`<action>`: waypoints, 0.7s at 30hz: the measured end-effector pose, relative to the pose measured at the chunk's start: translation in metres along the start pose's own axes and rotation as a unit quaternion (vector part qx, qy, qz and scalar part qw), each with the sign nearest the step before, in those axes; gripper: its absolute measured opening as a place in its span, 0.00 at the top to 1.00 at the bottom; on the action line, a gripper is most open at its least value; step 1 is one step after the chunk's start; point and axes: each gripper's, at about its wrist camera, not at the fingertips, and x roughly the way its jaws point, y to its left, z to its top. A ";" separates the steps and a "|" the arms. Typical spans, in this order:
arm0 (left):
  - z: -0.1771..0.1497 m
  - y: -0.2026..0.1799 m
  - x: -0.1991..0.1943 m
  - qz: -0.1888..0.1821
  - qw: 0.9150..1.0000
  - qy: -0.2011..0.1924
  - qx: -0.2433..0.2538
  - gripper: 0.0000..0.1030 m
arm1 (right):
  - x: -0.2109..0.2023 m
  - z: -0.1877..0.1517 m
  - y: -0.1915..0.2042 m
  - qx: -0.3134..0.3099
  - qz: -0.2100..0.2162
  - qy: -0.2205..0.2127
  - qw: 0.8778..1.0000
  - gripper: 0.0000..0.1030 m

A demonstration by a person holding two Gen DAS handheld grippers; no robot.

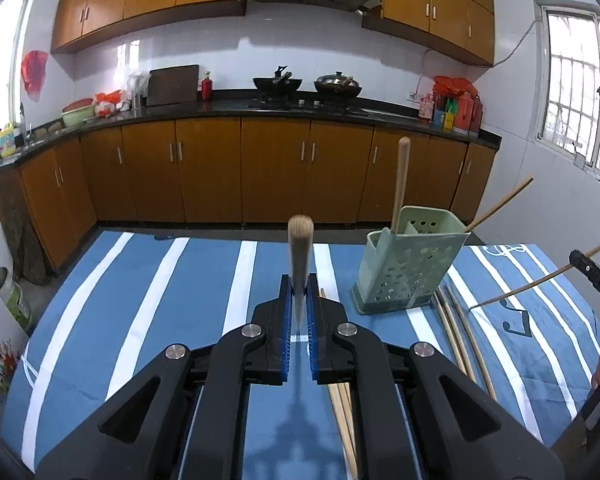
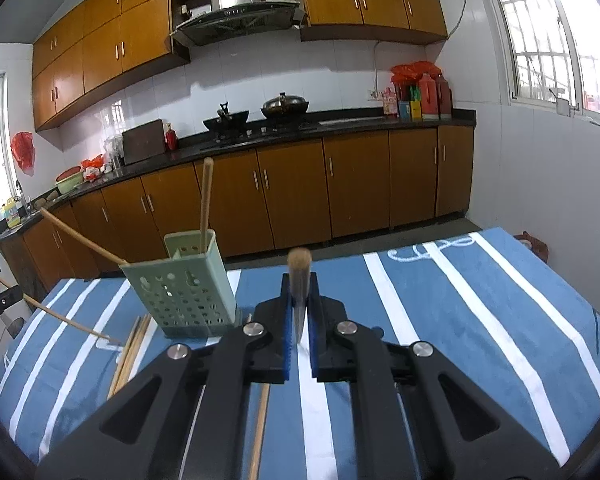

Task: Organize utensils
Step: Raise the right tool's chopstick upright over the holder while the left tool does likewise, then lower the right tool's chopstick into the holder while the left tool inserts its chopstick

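Note:
A pale green perforated utensil holder (image 1: 404,268) stands on the blue striped tablecloth (image 1: 148,300), with a wooden handle and one chopstick standing in it. It also shows in the right wrist view (image 2: 184,284). My left gripper (image 1: 299,292) is shut on a wooden-handled utensil (image 1: 300,248), to the left of the holder. My right gripper (image 2: 299,292) is shut on a similar wooden-handled utensil (image 2: 299,272), to the right of the holder. Another gripper at each view's edge (image 1: 596,276) holds a chopstick (image 1: 540,280) with its tip on the cloth.
Loose chopsticks (image 1: 460,332) lie on the cloth beside the holder, and more run under my left gripper (image 1: 344,420). They also show in the right wrist view (image 2: 132,344). Behind the table is a kitchen counter (image 1: 260,108) with woks and cabinets.

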 end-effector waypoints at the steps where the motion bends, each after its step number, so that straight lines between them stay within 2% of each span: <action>1: 0.003 -0.002 -0.003 -0.003 1.000 -0.003 0.003 0.93 | -0.002 0.004 0.001 0.001 0.003 -0.003 1.000 0.92; 6: 0.022 -0.014 -0.021 -0.032 0.999 -0.026 0.017 0.93 | -0.020 0.034 0.005 0.003 0.032 -0.025 0.999 0.92; 14: 0.053 -0.040 -0.051 -0.097 0.993 -0.063 0.024 0.93 | -0.057 0.083 0.018 0.022 0.110 -0.076 0.991 0.92; 21: 0.092 -0.059 -0.045 -0.095 0.988 -0.123 0.001 0.93 | -0.062 0.112 0.043 0.025 0.123 -0.154 0.980 0.92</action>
